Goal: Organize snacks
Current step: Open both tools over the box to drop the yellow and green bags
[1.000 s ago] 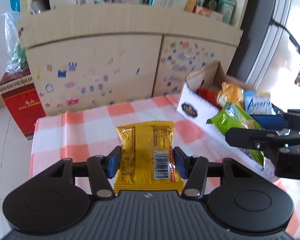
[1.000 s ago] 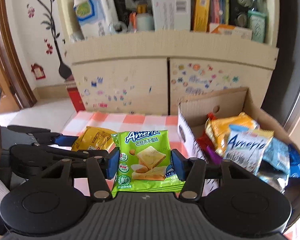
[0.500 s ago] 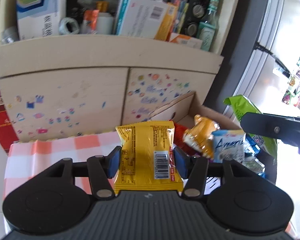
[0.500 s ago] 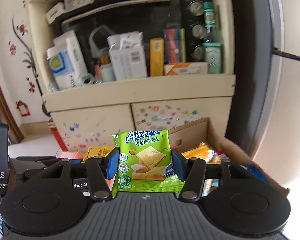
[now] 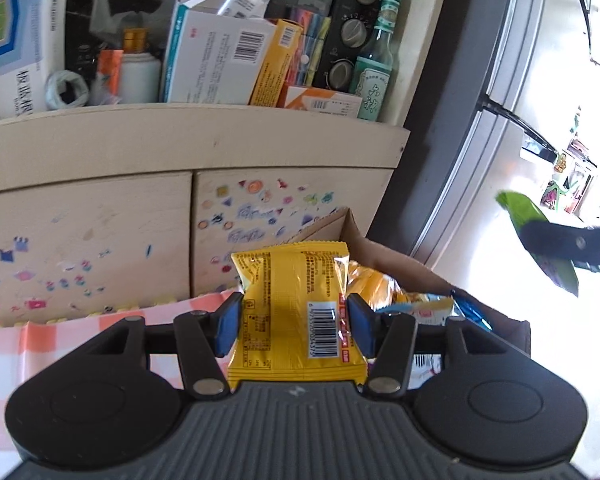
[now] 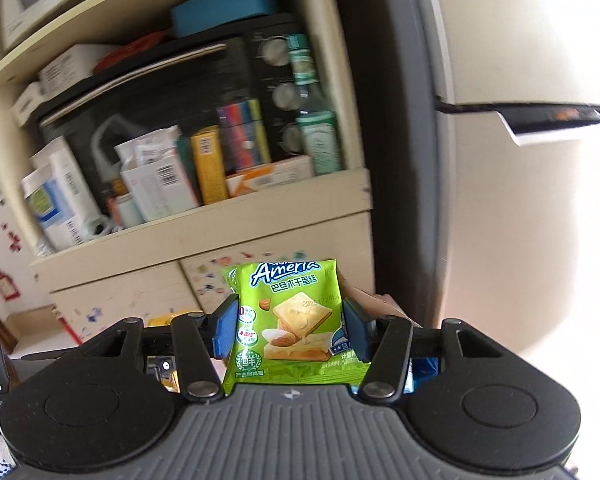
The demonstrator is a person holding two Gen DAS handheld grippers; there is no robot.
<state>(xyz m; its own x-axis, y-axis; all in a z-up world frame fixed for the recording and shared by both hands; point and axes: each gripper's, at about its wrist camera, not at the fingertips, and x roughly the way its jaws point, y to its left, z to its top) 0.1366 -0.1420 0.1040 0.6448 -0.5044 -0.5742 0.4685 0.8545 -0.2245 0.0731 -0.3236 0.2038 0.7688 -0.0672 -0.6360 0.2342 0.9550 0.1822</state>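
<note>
My left gripper [image 5: 293, 322] is shut on a yellow snack packet [image 5: 292, 280], held upright in the air in front of the cardboard box [image 5: 384, 250], which holds several snack packets [image 5: 416, 306]. My right gripper [image 6: 290, 332] is shut on a green Ameria snack packet [image 6: 290, 320], held high. That gripper and its green packet [image 5: 540, 232] also show at the right of the left wrist view. The box is almost hidden in the right wrist view.
A checked orange and white tablecloth [image 5: 40, 336] covers the table at the lower left. Behind stands a cream cabinet [image 5: 180, 148] with sticker-covered doors, its shelf crowded with boxes, a green bottle [image 5: 374, 76] and a black oven [image 5: 356, 28]. A dark door frame [image 5: 440, 120] rises at the right.
Both grippers have risen and tilted up with their packets. The left one moved right toward the box. The table has dropped out of the right wrist view.
</note>
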